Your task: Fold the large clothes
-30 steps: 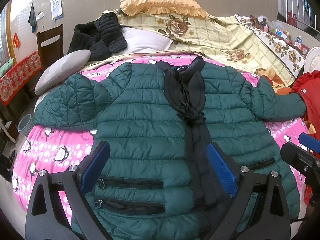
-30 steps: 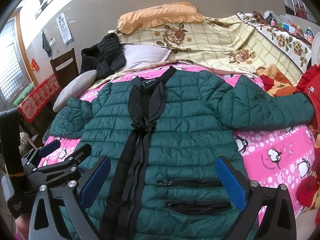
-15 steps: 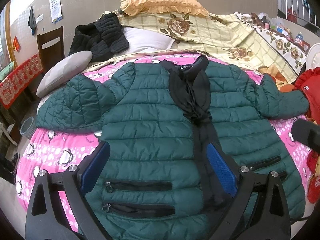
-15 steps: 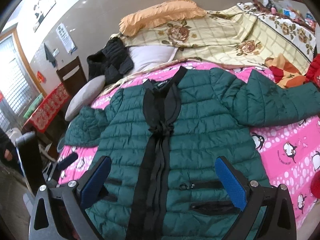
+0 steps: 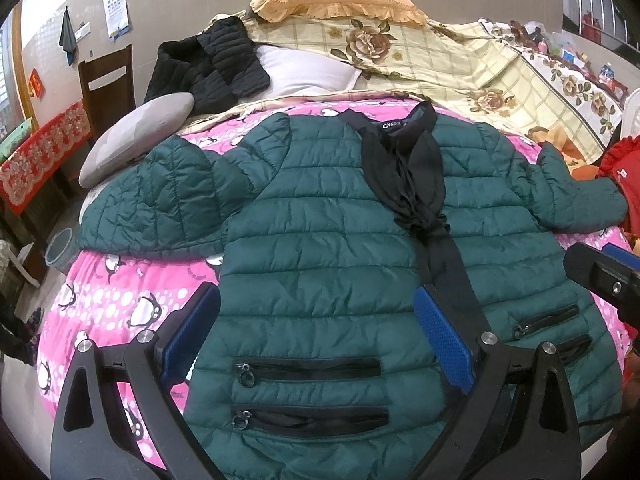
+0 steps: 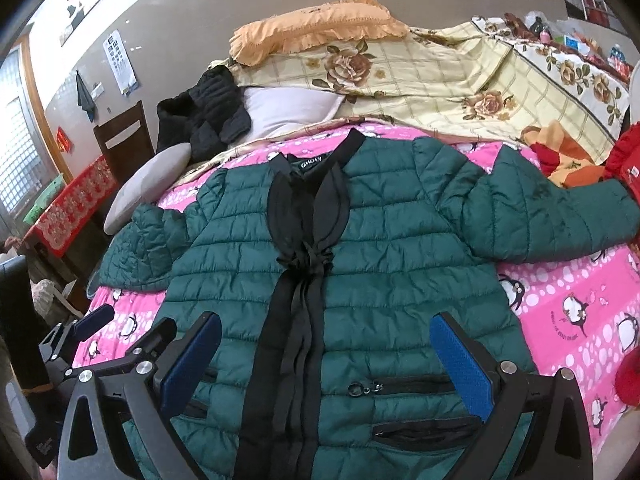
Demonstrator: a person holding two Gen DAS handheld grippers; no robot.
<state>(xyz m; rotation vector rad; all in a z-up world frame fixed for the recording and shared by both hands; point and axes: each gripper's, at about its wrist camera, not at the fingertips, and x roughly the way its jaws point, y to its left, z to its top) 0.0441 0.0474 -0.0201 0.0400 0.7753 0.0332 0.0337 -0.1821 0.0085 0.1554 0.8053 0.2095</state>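
Observation:
A dark green quilted jacket with a black front placket and collar lies spread face up on a pink penguin-print bedspread; it also shows in the right wrist view. Both sleeves stretch out sideways. My left gripper is open and empty, hovering over the jacket's lower left half above its pocket zips. My right gripper is open and empty over the lower middle of the jacket. Each gripper shows at the edge of the other's view.
A black jacket, a grey cushion, a white pillow, an orange pillow and a floral quilt lie at the bed's far end. Red clothing lies at the right. A chair and a red-covered table stand on the left.
Both grippers have drawn back a little from the jacket and shifted leftward; the jacket lies as before. Both stay open.

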